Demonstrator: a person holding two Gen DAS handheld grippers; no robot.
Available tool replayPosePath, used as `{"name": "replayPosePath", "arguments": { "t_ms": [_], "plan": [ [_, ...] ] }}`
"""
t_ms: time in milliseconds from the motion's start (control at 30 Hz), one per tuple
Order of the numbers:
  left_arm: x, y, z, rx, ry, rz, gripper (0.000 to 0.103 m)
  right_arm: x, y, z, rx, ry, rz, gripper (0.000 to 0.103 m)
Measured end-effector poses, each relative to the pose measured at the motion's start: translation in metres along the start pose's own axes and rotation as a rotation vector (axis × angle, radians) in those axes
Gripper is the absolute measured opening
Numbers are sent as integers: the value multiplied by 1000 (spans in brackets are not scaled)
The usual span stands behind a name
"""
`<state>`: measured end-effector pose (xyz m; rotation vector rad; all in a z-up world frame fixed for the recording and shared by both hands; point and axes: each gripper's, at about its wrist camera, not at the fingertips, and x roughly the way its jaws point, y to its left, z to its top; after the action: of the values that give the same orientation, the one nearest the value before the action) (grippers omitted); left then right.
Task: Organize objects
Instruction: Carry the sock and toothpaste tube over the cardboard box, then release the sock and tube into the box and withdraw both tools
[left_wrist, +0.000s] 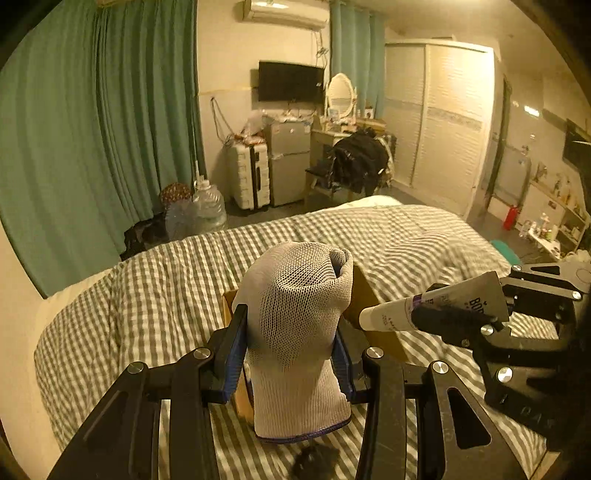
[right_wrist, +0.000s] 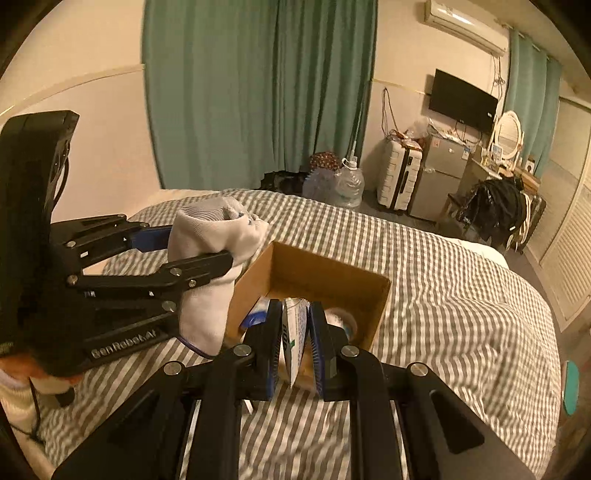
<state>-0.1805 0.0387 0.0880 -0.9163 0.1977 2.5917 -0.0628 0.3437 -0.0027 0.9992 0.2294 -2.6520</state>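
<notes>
Grey-white checked bedspread (left_wrist: 388, 236) — brown box (right_wrist: 325, 273), green curtains (left_wrist: 92, 129).

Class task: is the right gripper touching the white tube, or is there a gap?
Touching. The right wrist view shows the right gripper closed on the white tube, pads pressed against both flat sides.

You have a bed (left_wrist: 406, 236) under a grey-checked cover as the reference point. Beyond its far edge, green curtains (left_wrist: 96, 122) hang at the left. Clear water jugs (left_wrist: 207, 206) stand on the floor just past the bed. Further back, a white suitcase (left_wrist: 248, 173) stands beside a small fridge (left_wrist: 290, 162), below a wall-mounted television (left_wrist: 290, 82). A white wardrobe (left_wrist: 439, 118) stands far right.
</notes>
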Motion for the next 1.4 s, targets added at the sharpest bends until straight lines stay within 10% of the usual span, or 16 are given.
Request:
{"name": "replayPosePath", "arguments": {
  "t_ms": [467, 867, 1000, 1100, 1400],
  "plan": [
    [143, 18, -29, -28, 193, 7, 42, 138, -48, 6, 90, 90, 12, 14],
    [174, 17, -42, -61, 263, 4, 48, 176, -71, -18, 138, 125, 15, 15],
    [155, 15, -31, -65, 234, -5, 66, 157, -81, -7, 165, 81, -6, 48],
    [133, 12, -18, -55, 184, 17, 85, 137, -86, 4, 186, 41, -18, 53],
    [43, 7, 17, -39, 49, 51, 98, 43, -87, 26, 249, -77, -81, 90]
  ]
}}
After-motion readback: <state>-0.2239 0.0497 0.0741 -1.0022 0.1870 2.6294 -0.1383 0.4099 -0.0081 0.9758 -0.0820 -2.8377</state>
